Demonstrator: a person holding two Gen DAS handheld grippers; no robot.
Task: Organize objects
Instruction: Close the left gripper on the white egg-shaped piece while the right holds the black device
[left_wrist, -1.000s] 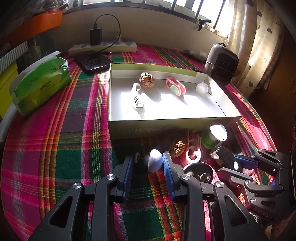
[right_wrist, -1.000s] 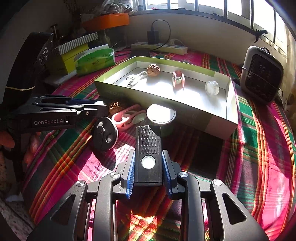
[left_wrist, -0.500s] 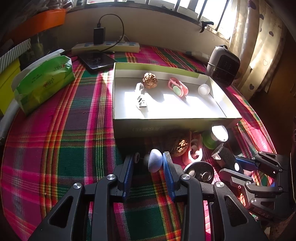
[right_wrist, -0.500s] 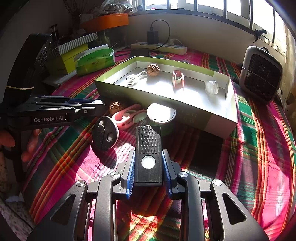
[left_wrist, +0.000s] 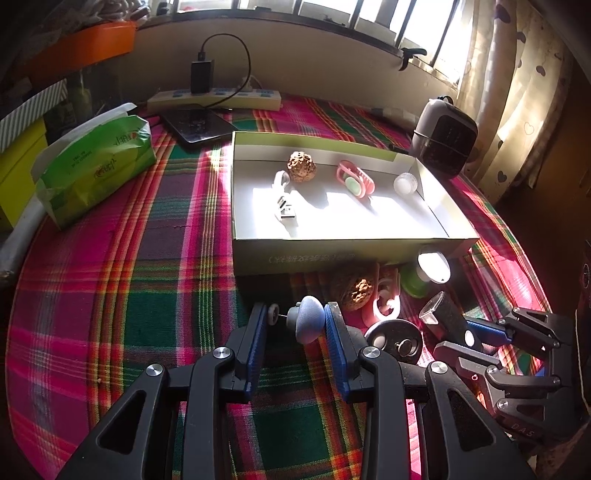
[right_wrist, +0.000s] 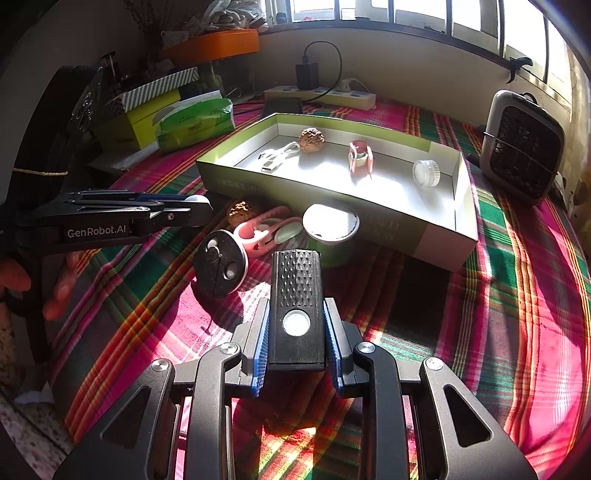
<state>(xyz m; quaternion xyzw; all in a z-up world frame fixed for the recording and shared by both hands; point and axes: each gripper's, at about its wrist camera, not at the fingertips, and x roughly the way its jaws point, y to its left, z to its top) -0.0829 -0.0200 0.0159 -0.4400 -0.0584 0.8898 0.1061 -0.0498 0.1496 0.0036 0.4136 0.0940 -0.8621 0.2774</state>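
Left claw: my left gripper (left_wrist: 295, 321) pinches a blue-grey knob (left_wrist: 309, 324) between its pads, low over the cloth (left_wrist: 110, 295).
Right claw: my right gripper (right_wrist: 296, 325) is clamped on a black block (right_wrist: 296, 295), white button up.
Box: box (left_wrist: 332, 254) ahead holds a nut (left_wrist: 301, 167), pink clip (left_wrist: 355, 181), white cap (left_wrist: 405, 183) and white cable (left_wrist: 283, 206).
Loose: second nut (left_wrist: 356, 291), pink ring (left_wrist: 386, 295), green tub (right_wrist: 330, 230), black disc (right_wrist: 220, 266) just before the box.
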